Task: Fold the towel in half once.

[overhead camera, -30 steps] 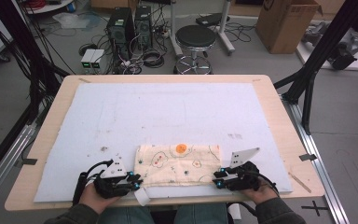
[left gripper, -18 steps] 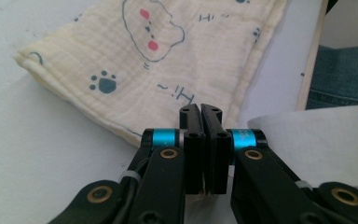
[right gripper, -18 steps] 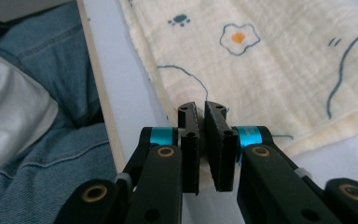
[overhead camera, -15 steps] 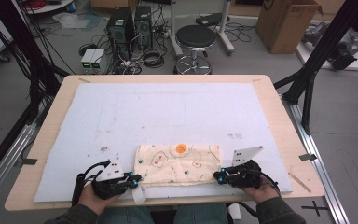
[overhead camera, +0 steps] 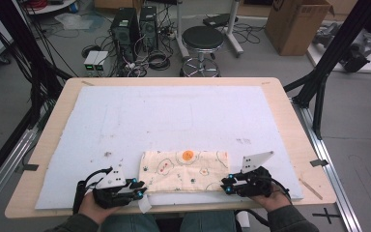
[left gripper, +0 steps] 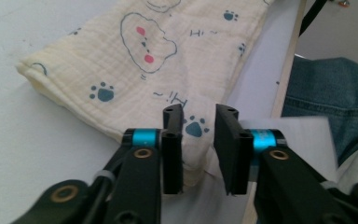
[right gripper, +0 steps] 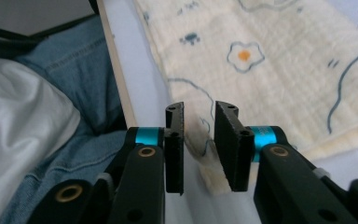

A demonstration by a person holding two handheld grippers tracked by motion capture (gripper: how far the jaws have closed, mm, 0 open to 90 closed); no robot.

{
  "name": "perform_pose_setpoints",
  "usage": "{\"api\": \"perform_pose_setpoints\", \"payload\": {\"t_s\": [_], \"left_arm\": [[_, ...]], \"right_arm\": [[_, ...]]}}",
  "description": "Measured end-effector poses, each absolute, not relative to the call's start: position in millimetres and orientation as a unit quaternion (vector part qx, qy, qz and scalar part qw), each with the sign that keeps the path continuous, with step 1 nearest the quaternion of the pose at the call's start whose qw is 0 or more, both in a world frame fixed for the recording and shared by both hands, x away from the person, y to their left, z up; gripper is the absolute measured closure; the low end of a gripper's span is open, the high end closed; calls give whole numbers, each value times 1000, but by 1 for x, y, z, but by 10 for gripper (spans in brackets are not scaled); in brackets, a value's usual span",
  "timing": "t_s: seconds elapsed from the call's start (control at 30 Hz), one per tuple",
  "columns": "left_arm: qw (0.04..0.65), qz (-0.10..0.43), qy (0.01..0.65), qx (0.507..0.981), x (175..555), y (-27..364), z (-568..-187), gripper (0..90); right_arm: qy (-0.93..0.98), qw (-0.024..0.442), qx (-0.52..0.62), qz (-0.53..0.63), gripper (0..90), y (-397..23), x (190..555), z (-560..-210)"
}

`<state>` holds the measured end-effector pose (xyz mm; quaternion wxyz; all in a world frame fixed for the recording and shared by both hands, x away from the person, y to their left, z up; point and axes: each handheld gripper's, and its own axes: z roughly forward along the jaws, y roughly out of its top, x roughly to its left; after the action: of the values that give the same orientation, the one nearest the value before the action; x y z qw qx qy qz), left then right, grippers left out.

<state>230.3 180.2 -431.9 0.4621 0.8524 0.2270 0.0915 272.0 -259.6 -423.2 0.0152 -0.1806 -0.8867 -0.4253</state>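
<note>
A cream folded cloth (overhead camera: 186, 169) printed with paw marks and fried eggs lies on the white mat near the table's front edge. My left gripper (overhead camera: 139, 187) sits at its near left corner. In the left gripper view the jaws (left gripper: 199, 114) stand apart with the cloth (left gripper: 144, 70) corner loose in the gap. My right gripper (overhead camera: 224, 185) is at the near right corner. Its jaws (right gripper: 199, 112) are also apart around the cloth (right gripper: 270, 70) edge, pads not pressing. Both pairs of jaws have just been opening.
A white foam mat (overhead camera: 174, 116) covers most of the wooden table (overhead camera: 299, 145). A white tag (overhead camera: 144, 204) hangs at the front edge by the left gripper. The person's jeans (right gripper: 74, 60) are just below the edge. A stool (overhead camera: 202, 38), computers and a cardboard box stand beyond.
</note>
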Motion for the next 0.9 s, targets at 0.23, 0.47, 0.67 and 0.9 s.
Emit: {"api": "perform_pose_setpoints", "payload": {"t_s": [0.23, 0.47, 0.67, 0.9], "left_arm": [[480, 102, 235, 839, 234, 182, -424, 630], [489, 123, 248, 828, 248, 175, -417, 649], [480, 145, 279, 819, 272, 158, -416, 855], [457, 154, 313, 818, 301, 144, -429, 892]], "right_arm": [[-875, 7, -188, -447, 649, -257, 280, -412], [-873, -9, -195, -448, 704, -247, 293, -406], [-865, -12, -217, -452, 833, -230, 315, -402], [-856, 15, -266, -443, 890, -200, 349, -410]]}}
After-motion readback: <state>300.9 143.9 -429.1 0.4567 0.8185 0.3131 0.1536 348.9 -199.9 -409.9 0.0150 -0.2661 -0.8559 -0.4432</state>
